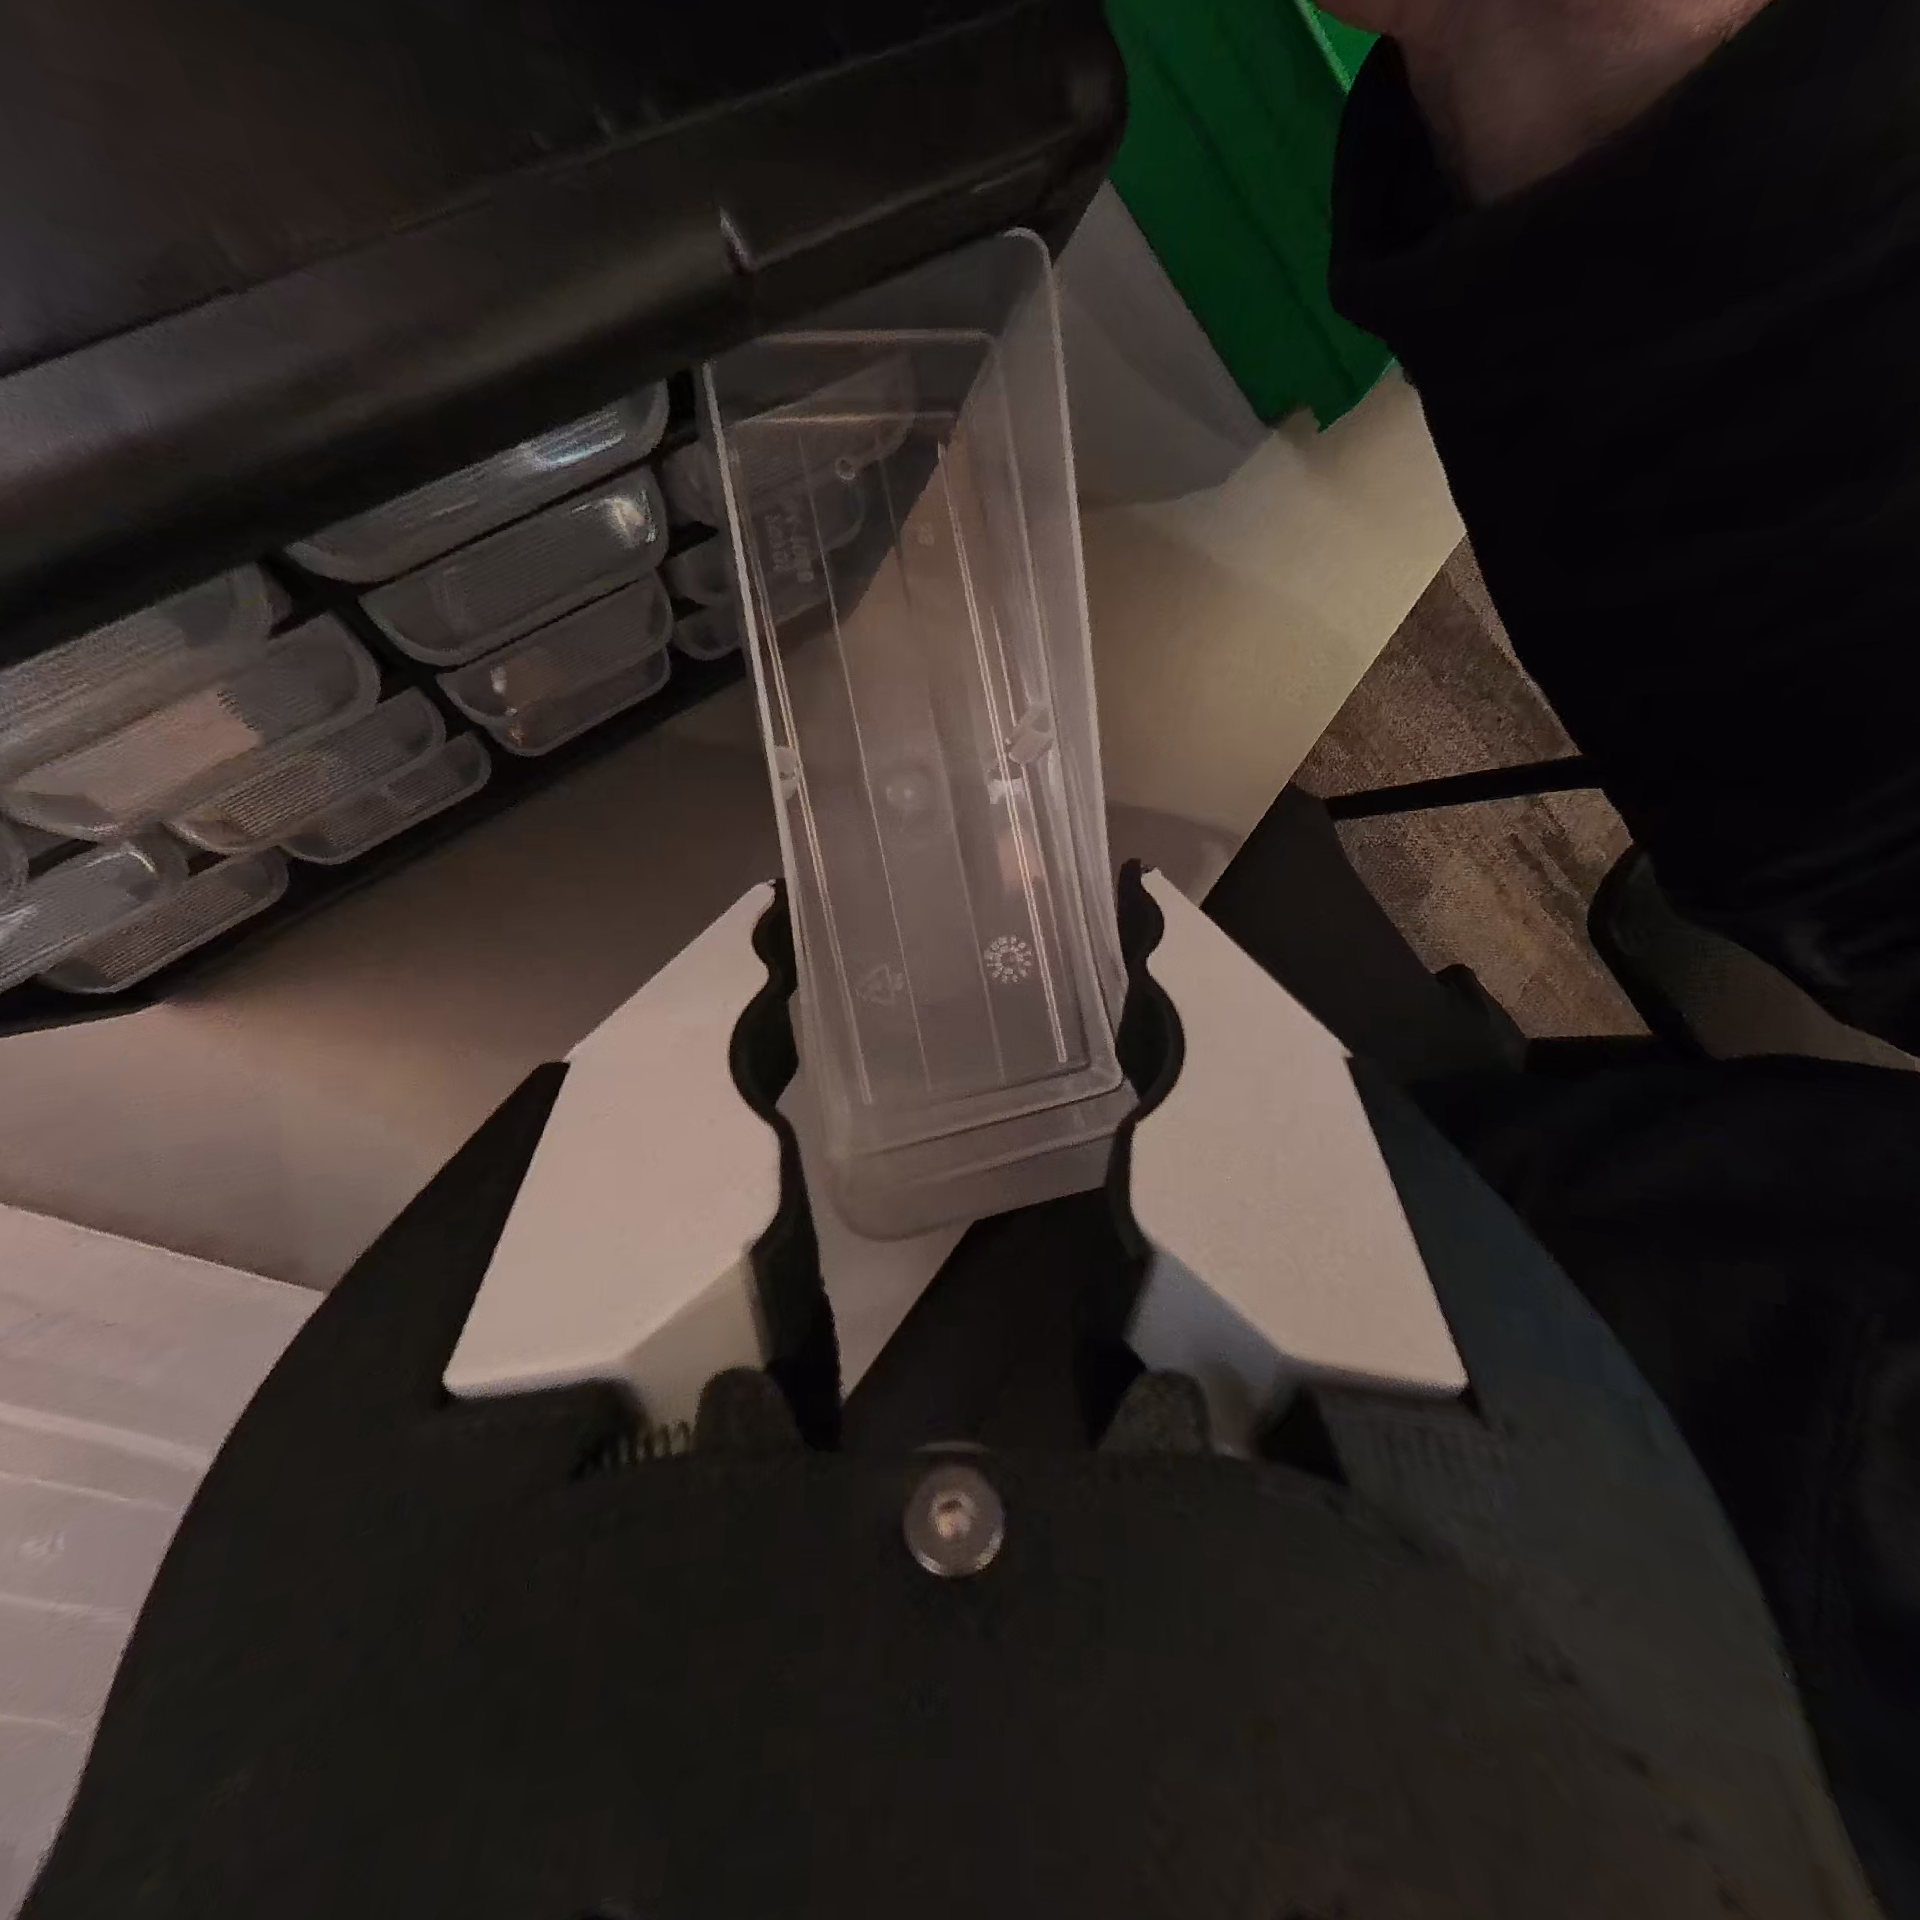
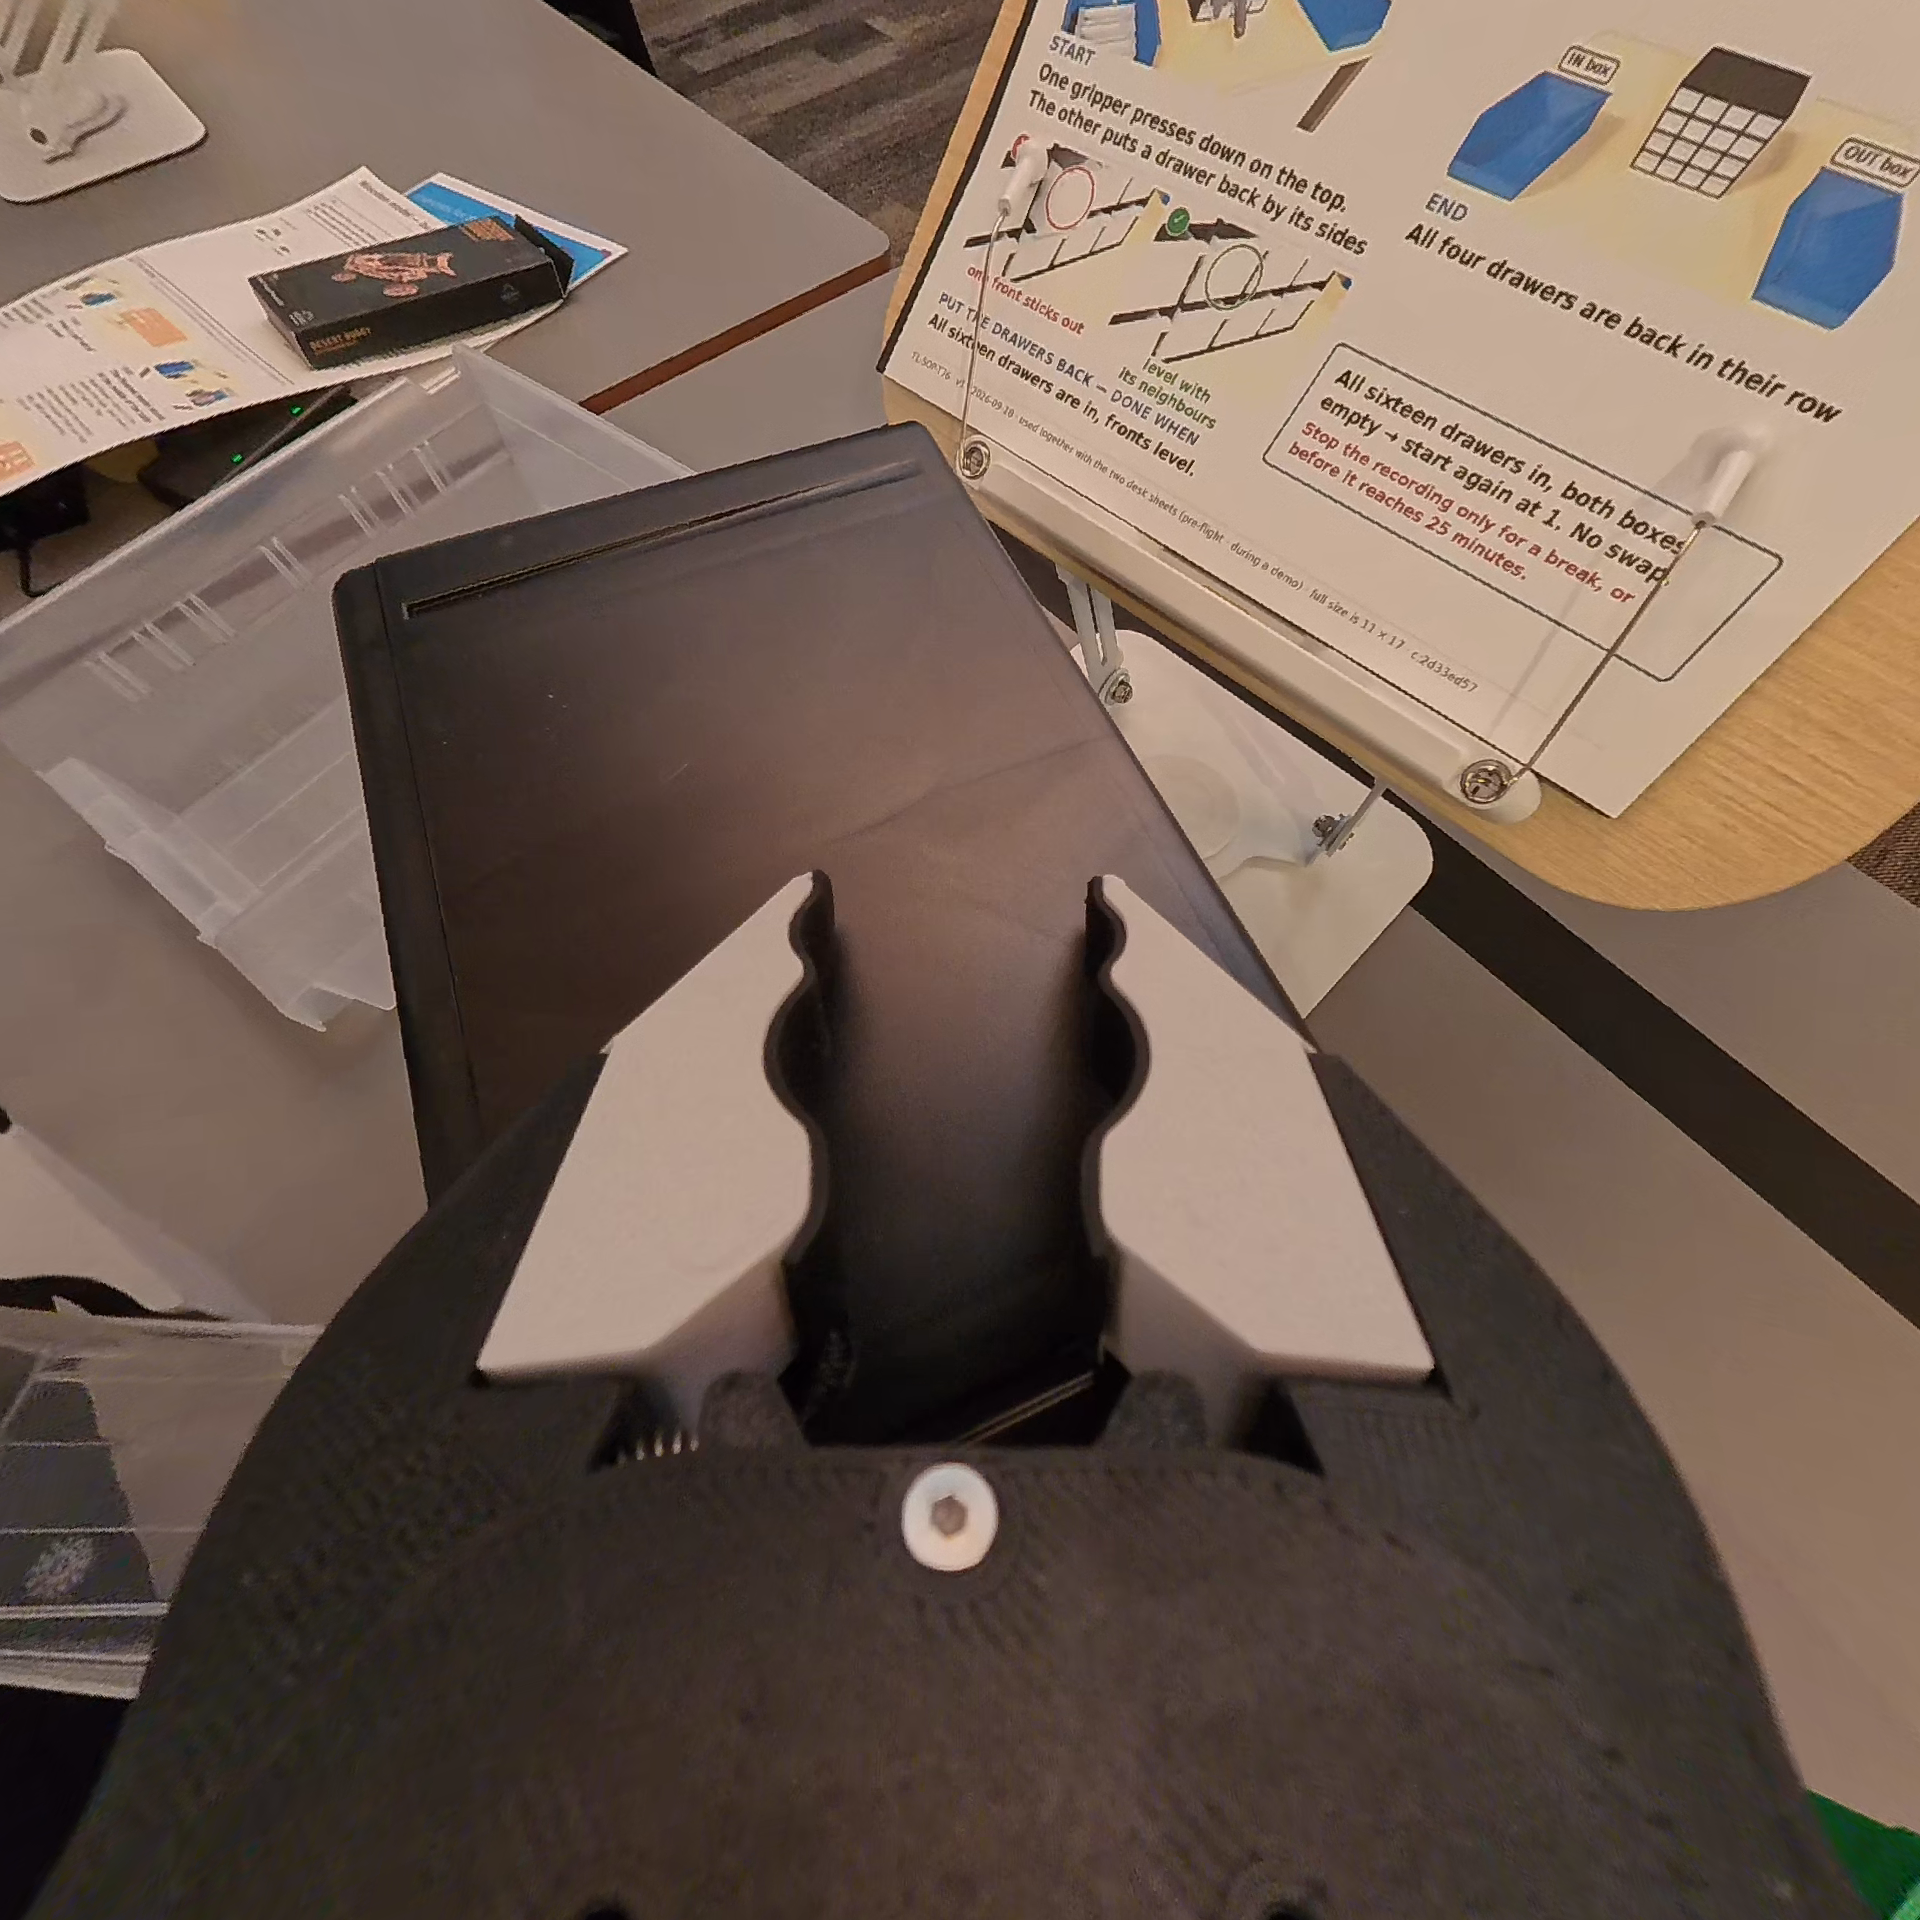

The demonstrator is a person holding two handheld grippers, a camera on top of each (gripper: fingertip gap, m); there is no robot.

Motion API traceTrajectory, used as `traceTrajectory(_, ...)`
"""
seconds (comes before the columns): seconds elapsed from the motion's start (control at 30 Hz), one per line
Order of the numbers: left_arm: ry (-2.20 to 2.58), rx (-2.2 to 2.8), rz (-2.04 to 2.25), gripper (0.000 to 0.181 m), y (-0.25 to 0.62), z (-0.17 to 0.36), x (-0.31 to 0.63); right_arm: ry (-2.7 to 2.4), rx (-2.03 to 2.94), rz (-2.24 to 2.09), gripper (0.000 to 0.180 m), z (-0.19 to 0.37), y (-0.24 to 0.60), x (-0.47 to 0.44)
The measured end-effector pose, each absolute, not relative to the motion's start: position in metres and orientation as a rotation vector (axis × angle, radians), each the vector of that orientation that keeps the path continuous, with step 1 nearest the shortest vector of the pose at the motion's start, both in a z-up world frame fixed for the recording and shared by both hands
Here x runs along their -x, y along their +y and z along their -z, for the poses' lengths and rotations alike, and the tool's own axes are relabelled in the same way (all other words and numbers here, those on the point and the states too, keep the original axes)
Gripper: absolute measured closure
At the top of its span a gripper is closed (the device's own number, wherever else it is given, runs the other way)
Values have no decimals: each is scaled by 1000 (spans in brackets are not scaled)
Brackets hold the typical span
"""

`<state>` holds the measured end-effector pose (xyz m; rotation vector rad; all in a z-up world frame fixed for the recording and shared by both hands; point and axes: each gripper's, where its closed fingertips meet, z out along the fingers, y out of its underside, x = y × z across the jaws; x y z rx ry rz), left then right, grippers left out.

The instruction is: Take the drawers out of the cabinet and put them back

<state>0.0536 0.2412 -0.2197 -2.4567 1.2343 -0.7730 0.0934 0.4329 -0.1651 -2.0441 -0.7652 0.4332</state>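
My left gripper (image 1: 951, 883) is shut on a clear plastic drawer (image 1: 914, 675), gripped by its two long sides. The drawer points toward the right end of the black cabinet (image 1: 416, 208), its far end at the cabinet's front. Several clear drawers (image 1: 520, 561) sit in the cabinet's slots to the left. My right gripper (image 2: 956, 883) is open and empty, its fingers just over the cabinet's flat black top (image 2: 727, 727); I cannot tell if they touch it.
A clear plastic bin (image 2: 260, 665) lies left of the cabinet. An instruction board (image 2: 1455, 364) on a stand is at the right. Papers and a small black box (image 2: 405, 286) lie on the far table. A green bin (image 1: 1236, 208) and a person's dark sleeve (image 1: 1662, 364) are at the right.
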Motion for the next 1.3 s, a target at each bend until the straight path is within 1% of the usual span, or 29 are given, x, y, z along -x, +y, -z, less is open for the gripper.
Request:
traceTrajectory(0.3,1192,2492,819,123,255,202,-50,-762,2045,-433,132,165,433,-94)
traceTrajectory(0.6,944,2386,850,125,263,206,-56,-767,2041,-437,132,165,433,-93)
traceTrajectory(0.77,818,2294,779,123,260,205,-61,-765,2041,-436,132,165,433,-94)
traceTrajectory(0.93,645,2205,837,125,260,204,-65,-764,2043,-434,132,165,433,-93)
traceTrajectory(1.3,834,2271,662,127,254,213,-71,-762,2045,-433,132,165,433,-94)
